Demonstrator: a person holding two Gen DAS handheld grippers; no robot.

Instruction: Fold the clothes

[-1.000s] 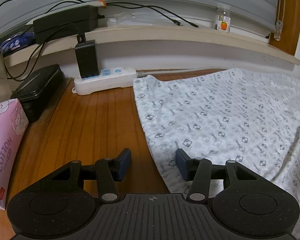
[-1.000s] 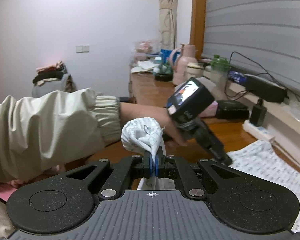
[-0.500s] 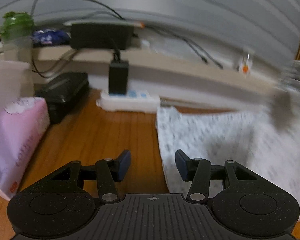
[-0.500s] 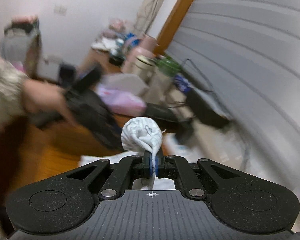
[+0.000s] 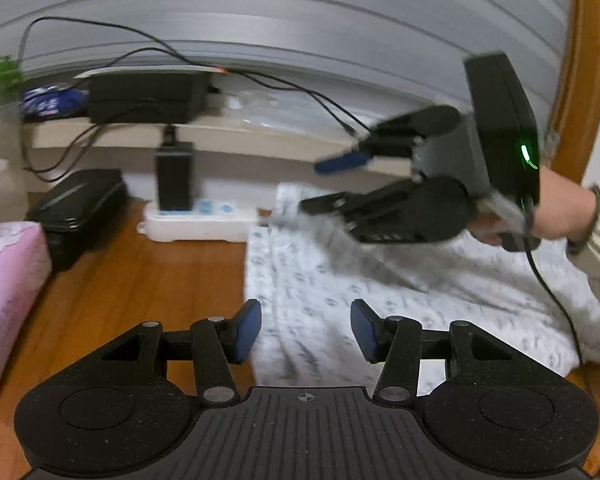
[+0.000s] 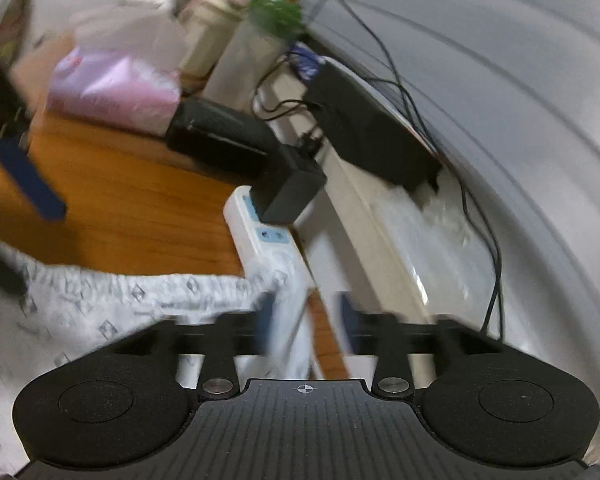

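Mid-fold, I judge: garment [image 5: 380, 292] doubled near power strip [image 5: 196, 222]. My right gripper [image 5: 320, 184] and left gripper [image 5: 305, 330] both spread, empty. Next: regrip an edge w/ care.

Right claw spread over the edge of a patterned white garment, near a power strip.

The right claw [image 6: 304, 326] has its blue-padded jaws apart, blurred, nothing held between them. The white garment with small grey diamond print [image 6: 100, 300] lies on the orange-brown wooden counter [image 6: 132, 200], its far corner touching the white power strip [image 6: 266, 248], which carries a black plug-in adapter [image 6: 292, 190]. Beyond sit a black oblong case [image 6: 216, 136] and a pink soft pack [image 6: 112, 92]. At far left, the other claw's blue pad [image 6: 30, 180] shows.
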